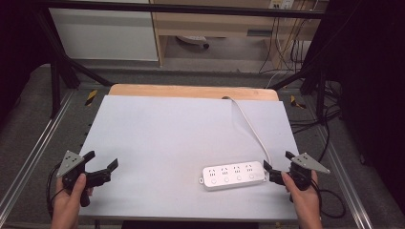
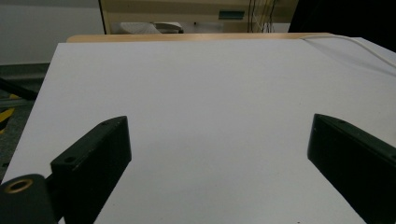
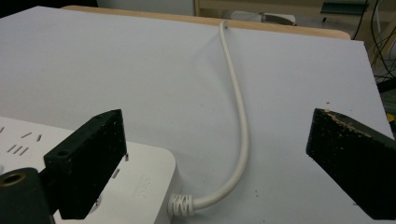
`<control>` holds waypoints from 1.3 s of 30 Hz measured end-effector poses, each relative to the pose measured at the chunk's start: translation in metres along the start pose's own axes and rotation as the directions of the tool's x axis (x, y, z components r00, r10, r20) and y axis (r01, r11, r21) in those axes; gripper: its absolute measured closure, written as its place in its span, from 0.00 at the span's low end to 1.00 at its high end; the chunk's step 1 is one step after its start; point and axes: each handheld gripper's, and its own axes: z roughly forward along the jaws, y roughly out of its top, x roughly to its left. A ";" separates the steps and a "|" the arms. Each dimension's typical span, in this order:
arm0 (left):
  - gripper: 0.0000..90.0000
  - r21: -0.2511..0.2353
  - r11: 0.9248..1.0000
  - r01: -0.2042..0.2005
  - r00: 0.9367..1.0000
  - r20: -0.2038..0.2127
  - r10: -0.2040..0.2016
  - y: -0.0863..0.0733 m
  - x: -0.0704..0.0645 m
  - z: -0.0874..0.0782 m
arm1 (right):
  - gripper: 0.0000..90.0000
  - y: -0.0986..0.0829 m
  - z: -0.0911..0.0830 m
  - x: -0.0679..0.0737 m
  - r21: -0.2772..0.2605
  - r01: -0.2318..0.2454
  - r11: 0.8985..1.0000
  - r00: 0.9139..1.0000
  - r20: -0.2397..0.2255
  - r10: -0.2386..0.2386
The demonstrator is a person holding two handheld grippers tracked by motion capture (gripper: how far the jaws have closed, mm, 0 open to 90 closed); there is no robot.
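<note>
Power strip (image 1: 233,175): white, four sockets, lying flat on the near right part of the counter (image 1: 167,138); its long axis runs left to right across your front.
Right claw (image 1: 277,168): yours, held just beside the strip's right end, where the cord leaves; jaws spread wide, nothing between them.
Relation for the coming move: the strip lies to the left of your right claw, end-on to it, so a grasp would likely meet the short end and not the long side.
Left claw (image 1: 101,164): jaws wide apart and holding nothing, over bare counter at the near left, well apart from the strip; your right hand (image 1: 302,191) is the nearer one.
Cord (image 1: 250,129): white, curving from the strip's right end back to the far edge of the counter.
Right claw view: gives you the ribbed cord collar (image 3: 182,204) and the strip's end corner beside your left jaw, detail too small in the high view.
Left claw view: bare white surface between the jaws, with the cord far off at upper right.
</note>
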 end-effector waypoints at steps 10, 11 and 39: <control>0.06 0.000 1.000 -0.004 1.000 0.020 0.004 0.000 -0.001 -0.001 | 0.05 0.006 -0.001 0.000 0.026 -0.014 1.000 0.999 0.045 0.013; 0.06 -0.001 1.000 -0.006 1.000 0.022 0.006 0.000 -0.001 -0.001 | 0.05 0.007 -0.002 0.000 0.033 -0.028 0.999 0.999 0.041 0.026; 0.06 0.009 0.999 -0.047 0.998 0.045 0.047 0.000 -0.007 0.002 | 0.22 0.044 -0.010 0.036 -0.047 -0.036 0.998 0.999 -0.033 0.034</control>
